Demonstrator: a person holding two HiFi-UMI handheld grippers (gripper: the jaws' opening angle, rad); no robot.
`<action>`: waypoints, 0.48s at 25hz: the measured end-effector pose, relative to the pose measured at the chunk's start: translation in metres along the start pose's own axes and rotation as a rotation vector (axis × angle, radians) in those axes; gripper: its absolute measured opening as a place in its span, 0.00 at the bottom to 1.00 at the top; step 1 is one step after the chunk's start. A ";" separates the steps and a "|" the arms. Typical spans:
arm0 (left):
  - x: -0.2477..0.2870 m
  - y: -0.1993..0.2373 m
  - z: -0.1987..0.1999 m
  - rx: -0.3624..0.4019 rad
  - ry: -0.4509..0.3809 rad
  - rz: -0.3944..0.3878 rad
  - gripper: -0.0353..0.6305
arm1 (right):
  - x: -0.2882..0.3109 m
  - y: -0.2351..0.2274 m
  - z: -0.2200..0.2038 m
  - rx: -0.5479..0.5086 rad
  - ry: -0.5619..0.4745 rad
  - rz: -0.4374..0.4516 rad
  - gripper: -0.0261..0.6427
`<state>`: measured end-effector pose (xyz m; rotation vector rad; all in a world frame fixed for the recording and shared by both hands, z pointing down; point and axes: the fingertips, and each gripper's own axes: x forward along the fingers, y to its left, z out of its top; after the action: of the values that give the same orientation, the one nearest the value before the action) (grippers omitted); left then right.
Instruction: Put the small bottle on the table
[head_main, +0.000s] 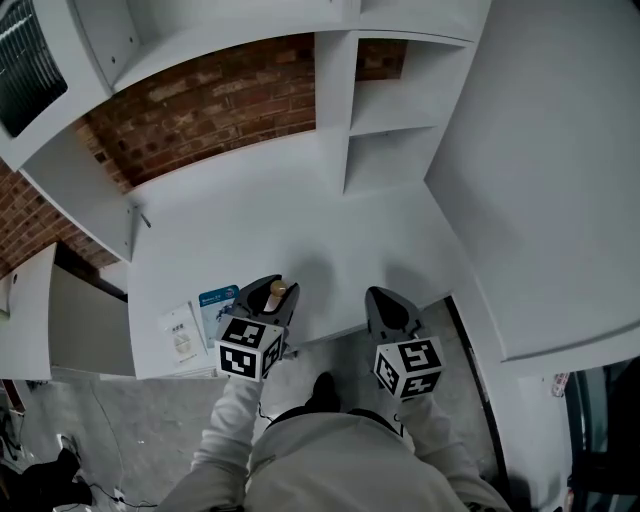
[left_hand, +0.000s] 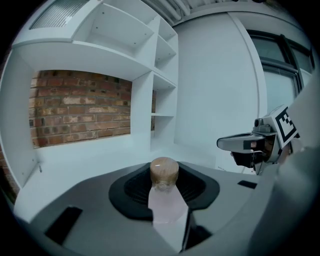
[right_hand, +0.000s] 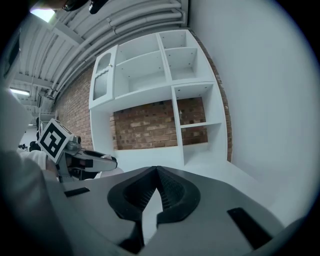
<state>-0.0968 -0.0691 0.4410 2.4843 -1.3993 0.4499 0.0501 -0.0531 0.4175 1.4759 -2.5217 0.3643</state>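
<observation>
Jaws of the left gripper (head_main: 267, 293) are clamped on the small bottle (left_hand: 167, 207), pads pressing on either side of its pale, translucent body. The bottle's rounded tan cap (left_hand: 164, 171) stands clear of the black pads at the far end of the jaws. Seen from the head view, the bottle (head_main: 277, 290) is in the air over the near edge of the white desk (head_main: 300, 225), not resting on it.

Jaws of the right gripper (right_hand: 157, 172) are together, tips meeting, with nothing between them. This gripper (head_main: 388, 302) is to the right of the left one, apart from it, also at the desk's near edge. Each gripper shows in the other's view, with its marker cube.

At the desk's near left corner lie a blue leaflet (head_main: 217, 303) and a white card (head_main: 182, 335), side by side, just to the left of the left gripper. The wide middle of the desk is bare.

A white shelf unit (head_main: 385, 115) rises on the far right of the desk, and a red brick wall (head_main: 210, 100) runs behind the desk's far edge under a white upper shelf. A plain white wall (head_main: 550, 180) closes the right side.

Below the grippers the person's light sleeves (head_main: 225, 440) reach forward over a grey mottled floor (head_main: 140, 425).
</observation>
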 end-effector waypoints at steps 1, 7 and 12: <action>0.003 0.004 0.001 0.000 -0.001 -0.002 0.27 | 0.005 0.000 0.001 0.001 0.001 -0.002 0.08; 0.021 0.017 0.010 0.004 -0.008 -0.020 0.27 | 0.023 -0.005 0.007 -0.005 0.009 -0.017 0.08; 0.039 0.025 0.015 0.019 -0.005 -0.038 0.27 | 0.037 -0.008 0.009 -0.003 0.015 -0.018 0.08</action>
<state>-0.0971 -0.1180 0.4441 2.5247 -1.3531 0.4514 0.0392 -0.0900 0.4210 1.4879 -2.4948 0.3675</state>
